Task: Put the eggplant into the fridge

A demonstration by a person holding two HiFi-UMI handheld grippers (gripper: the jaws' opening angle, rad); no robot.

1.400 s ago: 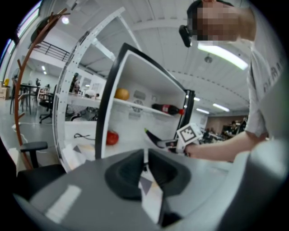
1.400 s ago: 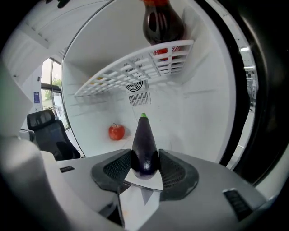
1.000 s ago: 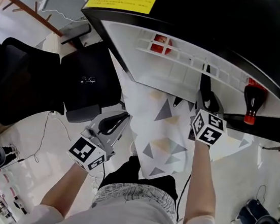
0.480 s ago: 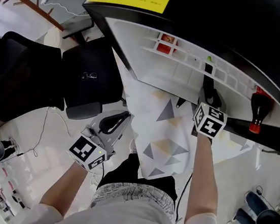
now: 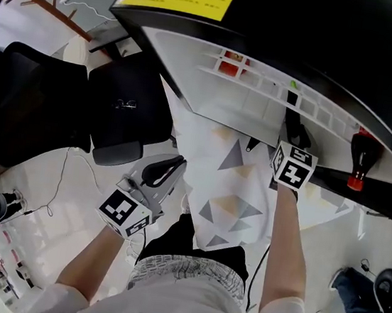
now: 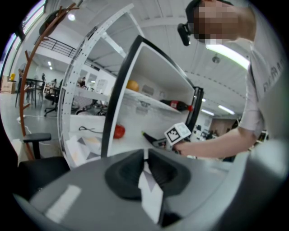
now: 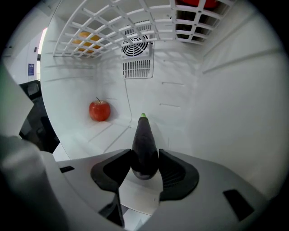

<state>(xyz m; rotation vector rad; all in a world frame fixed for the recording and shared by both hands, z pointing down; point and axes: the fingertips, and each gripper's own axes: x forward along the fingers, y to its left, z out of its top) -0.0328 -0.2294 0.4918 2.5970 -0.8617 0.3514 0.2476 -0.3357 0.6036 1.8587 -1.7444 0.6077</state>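
Observation:
The dark purple eggplant [image 7: 144,144], green tip forward, lies between the pads of my right gripper [image 7: 144,166], which is shut on it. It hangs just above the white floor [image 7: 90,135] inside the open fridge [image 5: 327,33]. From the head view the eggplant [image 5: 292,113] reaches in past the fridge's front edge, ahead of the right gripper [image 5: 294,133]. The left gripper view shows the same eggplant [image 6: 149,136] from the side. My left gripper [image 5: 162,172] hovers outside, low at the left, jaws shut with nothing held.
A red apple [image 7: 99,110] sits at the back left of the fridge floor. Orange fruit [image 7: 83,40] lies on the wire shelf [image 7: 113,27] above. A red-capped bottle [image 5: 357,155] stands at the right. A patterned cloth [image 5: 230,192] hangs below the opening; a black chair [image 5: 37,110] stands left.
My right gripper has carried the eggplant a little deeper and lower into the fridge. The left gripper has stayed where it was.

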